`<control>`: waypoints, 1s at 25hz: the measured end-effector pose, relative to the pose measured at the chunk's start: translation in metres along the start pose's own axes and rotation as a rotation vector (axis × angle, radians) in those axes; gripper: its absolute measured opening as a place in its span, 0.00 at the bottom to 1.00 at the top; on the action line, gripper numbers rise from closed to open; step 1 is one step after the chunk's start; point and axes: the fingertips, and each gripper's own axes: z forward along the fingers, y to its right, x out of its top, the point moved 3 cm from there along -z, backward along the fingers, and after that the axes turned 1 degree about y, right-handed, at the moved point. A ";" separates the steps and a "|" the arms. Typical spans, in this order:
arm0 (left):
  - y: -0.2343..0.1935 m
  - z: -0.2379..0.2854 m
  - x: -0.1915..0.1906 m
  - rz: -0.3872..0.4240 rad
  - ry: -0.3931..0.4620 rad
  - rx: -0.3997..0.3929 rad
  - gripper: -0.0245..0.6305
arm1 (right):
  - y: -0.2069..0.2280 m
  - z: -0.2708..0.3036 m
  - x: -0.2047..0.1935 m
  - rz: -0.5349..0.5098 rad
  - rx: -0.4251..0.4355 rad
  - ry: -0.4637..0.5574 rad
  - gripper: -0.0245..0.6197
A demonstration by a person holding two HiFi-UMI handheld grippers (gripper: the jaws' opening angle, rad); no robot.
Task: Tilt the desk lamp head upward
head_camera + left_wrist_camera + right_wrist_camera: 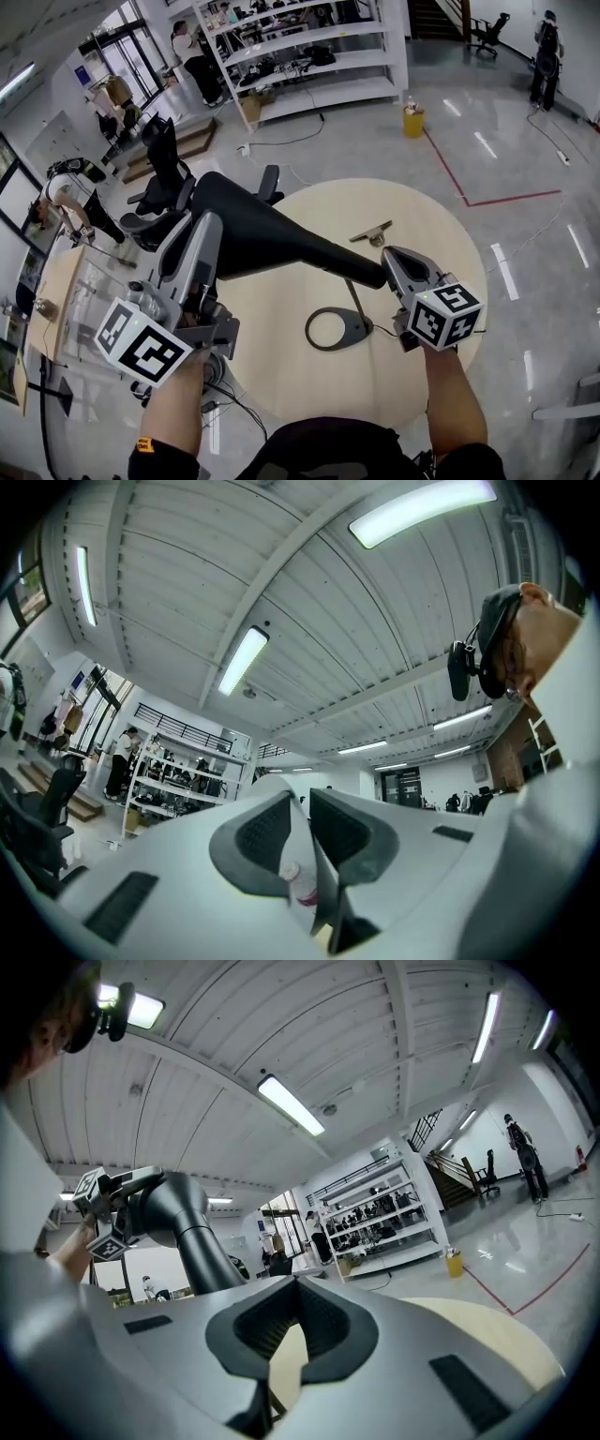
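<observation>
As far as I can count from beside the round table [441, 225], one desk lamp stands on it. It has a single ring base [336, 330] near the table's middle, one thin stem [358, 298], and one big black lamp head [267, 234]. The head reaches toward the table's left edge, its wide end higher than its narrow end.

Two grippers are at the lamp. The left gripper [192, 242] lies along the head's wide end at the table's left side. Its jaws stand partly apart with only the room showing through the gap, so nothing is clamped. Whether a jaw touches the head I cannot tell. The right gripper [389, 261] sits over the table at the head's narrow end. Its jaws are a little apart too, with bare tabletop showing between them.

One small grey clip-like piece [372, 232] lies on the table's far half. Beyond the table stand one white shelf rack [309, 56] and one yellow container [412, 120]. One black office chair [164, 173] is by the table's left edge.
</observation>
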 end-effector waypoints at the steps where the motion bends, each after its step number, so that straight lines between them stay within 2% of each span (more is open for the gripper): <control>1: 0.002 0.002 0.001 0.003 0.001 -0.001 0.21 | 0.000 0.000 0.000 0.002 0.000 -0.001 0.06; 6: 0.004 -0.001 0.004 0.008 0.005 -0.003 0.21 | -0.006 0.000 -0.003 0.005 0.008 -0.004 0.06; 10: -0.002 -0.010 0.003 0.006 0.014 -0.008 0.21 | -0.009 0.004 -0.008 -0.037 -0.008 -0.018 0.06; 18: -0.017 -0.051 0.016 -0.003 0.084 -0.032 0.21 | -0.029 -0.002 -0.009 -0.131 -0.134 -0.003 0.06; 25: -0.053 -0.082 0.013 -0.080 0.172 -0.011 0.21 | -0.042 -0.008 -0.002 -0.196 -0.217 0.012 0.06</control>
